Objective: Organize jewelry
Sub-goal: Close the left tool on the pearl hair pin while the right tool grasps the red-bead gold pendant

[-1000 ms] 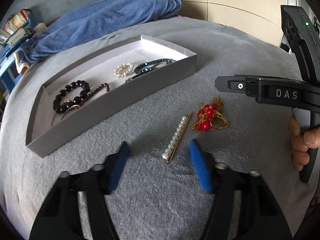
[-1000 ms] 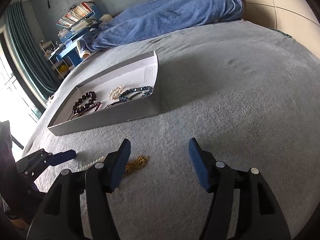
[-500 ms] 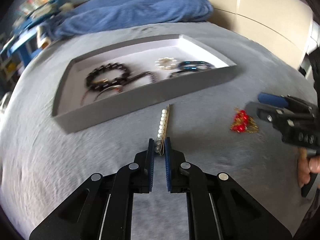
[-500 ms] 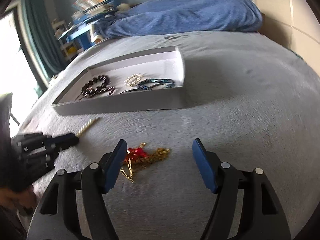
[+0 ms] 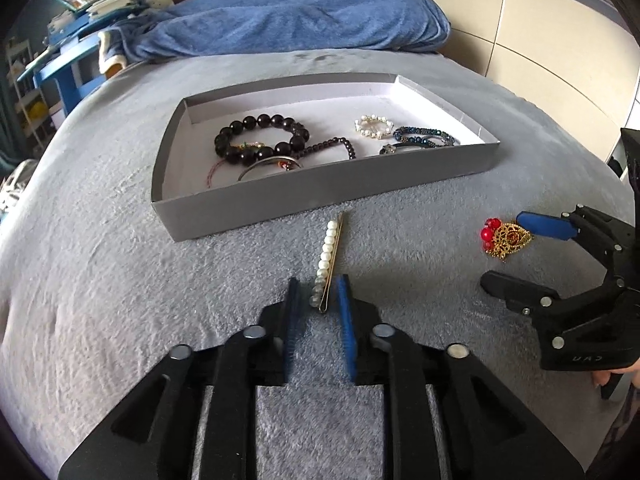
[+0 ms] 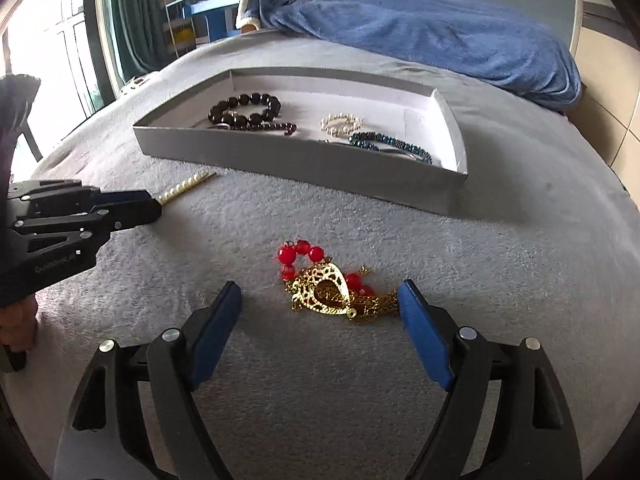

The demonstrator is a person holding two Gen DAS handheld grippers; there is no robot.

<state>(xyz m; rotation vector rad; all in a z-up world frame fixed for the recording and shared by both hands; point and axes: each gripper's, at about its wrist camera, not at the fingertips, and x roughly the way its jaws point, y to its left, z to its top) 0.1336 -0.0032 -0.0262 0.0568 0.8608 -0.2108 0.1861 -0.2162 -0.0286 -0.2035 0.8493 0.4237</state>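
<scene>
A pearl hair pin (image 5: 329,258) lies on the grey blanket in front of the grey tray (image 5: 320,196). My left gripper (image 5: 319,300) is shut on the near end of the pin. The pin also shows in the right wrist view (image 6: 186,187), sticking out of the left gripper (image 6: 154,208). A red-bead and gold chain piece (image 6: 328,284) lies between the open fingers of my right gripper (image 6: 320,308); it also shows in the left wrist view (image 5: 504,236) beside the right gripper (image 5: 532,240).
The tray (image 6: 304,160) holds a dark bead bracelet (image 5: 260,136), a pearl ring bracelet (image 5: 374,126), a blue bead bracelet (image 5: 424,138) and thin bangles. A blue blanket (image 5: 296,16) lies behind it. Shelves and a blue desk (image 6: 216,4) stand beyond the bed.
My left gripper closed on the pearl pin's near end and holds it. My right gripper moved forward, so the red and gold piece now lies between its open fingers.
</scene>
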